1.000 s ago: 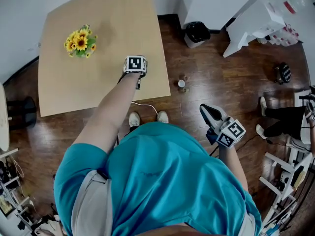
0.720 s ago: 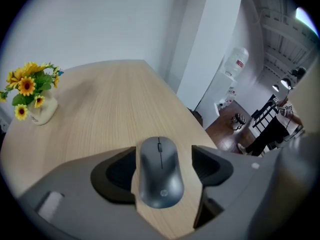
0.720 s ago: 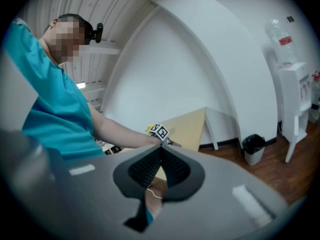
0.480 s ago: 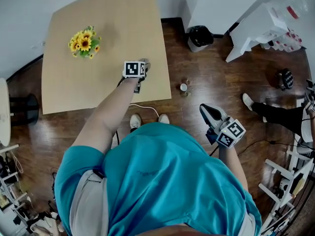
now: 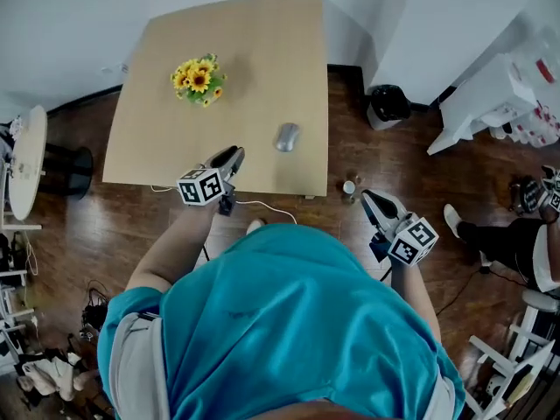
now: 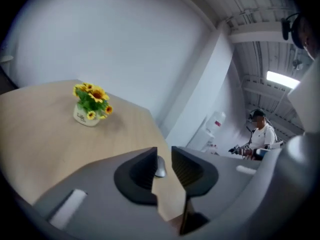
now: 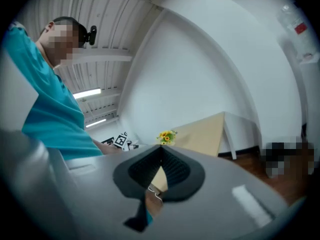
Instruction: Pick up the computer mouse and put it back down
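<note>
Wooden counter (image 5: 254,59) carries the mouse (image 5: 287,136), likely light and slick; pinch it across its sides. Jaws just narrowed, the left hand-held gripper (image 5: 233,155) holds nothing; the right hand-held gripper (image 5: 367,198) is closed, empty.

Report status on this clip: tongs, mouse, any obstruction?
Left tongs slightly apart, just been closing, nothing between them. Right tongs shut, empty. Mouse lying on table, free of both tongs. Flower pot well clear.

Mouse (image 5: 287,136) on table (image 5: 262,51), right of flowers (image 5: 198,79); bin (image 5: 388,105) on floor right of table.
</note>
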Demonstrator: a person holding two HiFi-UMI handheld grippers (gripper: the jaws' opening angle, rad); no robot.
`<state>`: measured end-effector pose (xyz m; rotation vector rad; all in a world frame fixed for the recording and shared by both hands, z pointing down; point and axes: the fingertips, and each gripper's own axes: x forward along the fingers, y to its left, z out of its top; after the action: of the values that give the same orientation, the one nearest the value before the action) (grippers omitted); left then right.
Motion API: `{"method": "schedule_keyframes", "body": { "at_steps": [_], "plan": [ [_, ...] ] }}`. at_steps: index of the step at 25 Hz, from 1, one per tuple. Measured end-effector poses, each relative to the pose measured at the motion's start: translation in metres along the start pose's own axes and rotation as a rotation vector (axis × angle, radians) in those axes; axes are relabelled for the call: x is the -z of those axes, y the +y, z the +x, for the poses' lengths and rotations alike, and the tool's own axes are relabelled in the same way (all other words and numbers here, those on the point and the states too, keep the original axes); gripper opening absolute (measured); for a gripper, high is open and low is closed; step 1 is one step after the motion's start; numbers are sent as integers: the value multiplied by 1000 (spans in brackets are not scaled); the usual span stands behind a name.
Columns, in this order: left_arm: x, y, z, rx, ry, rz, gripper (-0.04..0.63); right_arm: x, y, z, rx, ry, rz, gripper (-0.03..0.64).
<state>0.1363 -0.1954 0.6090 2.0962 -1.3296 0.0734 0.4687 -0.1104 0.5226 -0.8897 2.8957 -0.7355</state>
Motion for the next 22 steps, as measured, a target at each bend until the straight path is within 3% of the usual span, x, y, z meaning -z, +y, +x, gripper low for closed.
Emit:
{"method": "schedule_keyframes", "body": {
  "at_steps": [2,6,10,18,22],
  "plan": [
    [-16,11,-33,-25,-69,-16,13,3,7,18,-33,19,-6,3],
    [-43,43,-90,-50,-148,-19,6,-1,42,74,-117,37,-44,3],
    [-66,86,-136,-21,-206,-3,6,3,79,142,-161,77,-86,3],
    [-89,183,-246,96,-146,135,6,30,179,297,-139,124,-87,3],
    [-100,218,-278,123,-115,156,6,31,225,350,-165,119,-96,3]
  ]
}}
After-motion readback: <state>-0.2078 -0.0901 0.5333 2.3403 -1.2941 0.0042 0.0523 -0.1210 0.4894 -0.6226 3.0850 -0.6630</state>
